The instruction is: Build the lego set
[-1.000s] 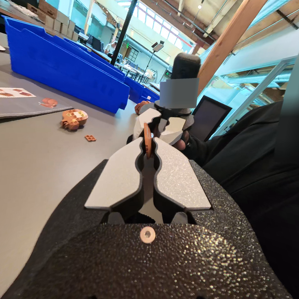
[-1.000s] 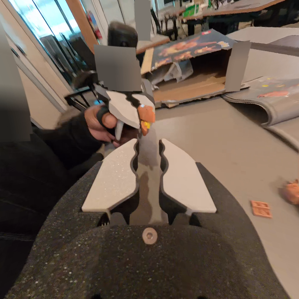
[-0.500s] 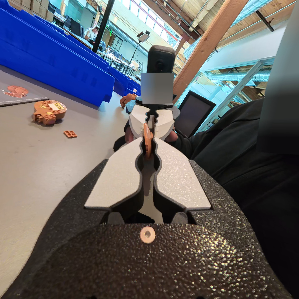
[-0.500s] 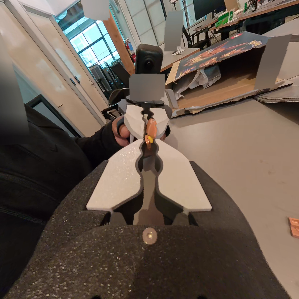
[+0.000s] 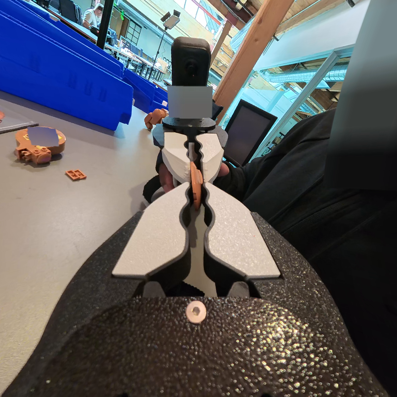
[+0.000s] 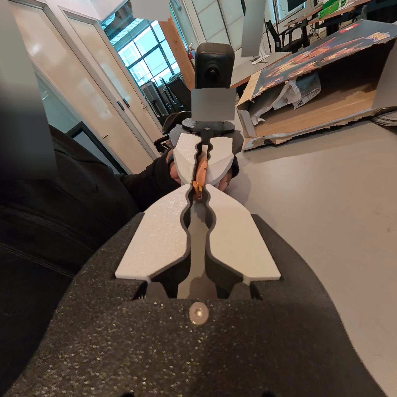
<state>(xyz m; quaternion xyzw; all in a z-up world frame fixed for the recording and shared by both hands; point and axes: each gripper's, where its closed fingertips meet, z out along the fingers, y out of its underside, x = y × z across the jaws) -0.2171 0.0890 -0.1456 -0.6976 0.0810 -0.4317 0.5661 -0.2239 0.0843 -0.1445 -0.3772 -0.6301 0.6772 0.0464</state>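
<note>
My two grippers face each other tip to tip above the grey table. My left gripper (image 5: 196,185) is shut on a flat orange-brown lego piece (image 5: 196,198), held on edge. My right gripper (image 6: 198,188) is shut on the other end of the same piece (image 6: 202,170), which has a small yellow part at its tip. In the left wrist view the right gripper's white fingers (image 5: 176,159) show just beyond the piece, held by a hand. In the right wrist view the left gripper's white fingers (image 6: 184,154) show likewise.
A brown lego sub-assembly (image 5: 38,148), a small brown plate (image 5: 75,174) and another brown lego cluster (image 5: 155,117) lie on the table (image 5: 64,214). Blue bins (image 5: 64,75) stand behind. An opened cardboard box (image 6: 322,103) lies at the far right. A person's dark sleeve (image 5: 300,171) is close by. Less than 4 cm separates the two grippers' tips. Both grippers' tips are roughly 15 centimetres from the small brown plate (image 5: 75,174).
My right gripper was open a second ago and has since shut on the piece held by my left gripper. Both grippers have drawn together and lined up.
</note>
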